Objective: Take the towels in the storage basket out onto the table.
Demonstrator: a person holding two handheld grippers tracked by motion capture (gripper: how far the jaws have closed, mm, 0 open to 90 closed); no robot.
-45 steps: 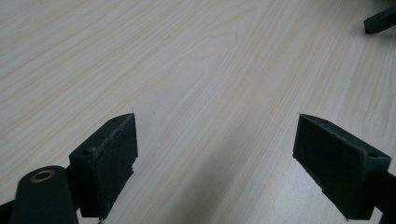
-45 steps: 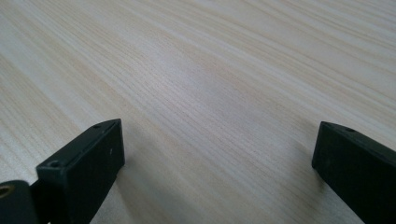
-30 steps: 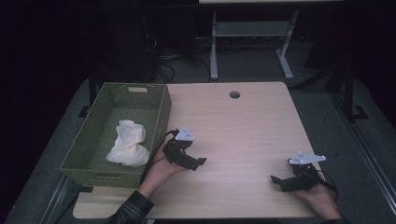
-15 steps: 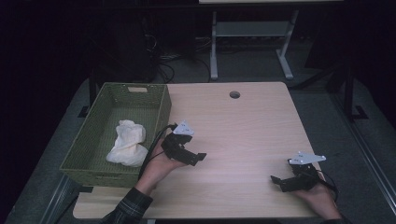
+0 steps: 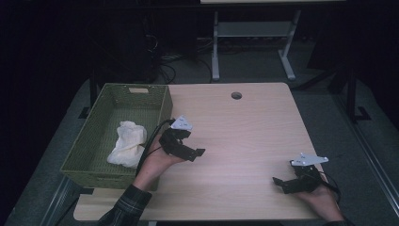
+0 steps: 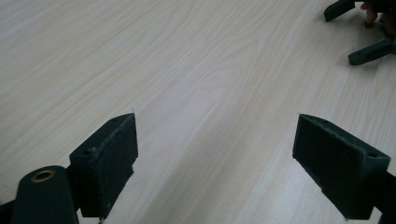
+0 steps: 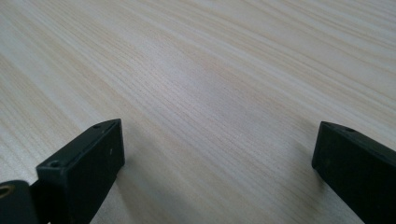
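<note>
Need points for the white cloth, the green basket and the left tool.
white cloth [image 5: 126,143], high view, middle of the crumpled fabric.
green basket [image 5: 164,101], high view, its right wall.
left tool [image 5: 195,153], high view, between the jaw tips, open.

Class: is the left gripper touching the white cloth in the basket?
Apart. High view: left gripper sits over the table; cloth lies in the basket.

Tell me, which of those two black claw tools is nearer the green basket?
The left gripper, beside the green basket; the right gripper sits far across the table.
</note>
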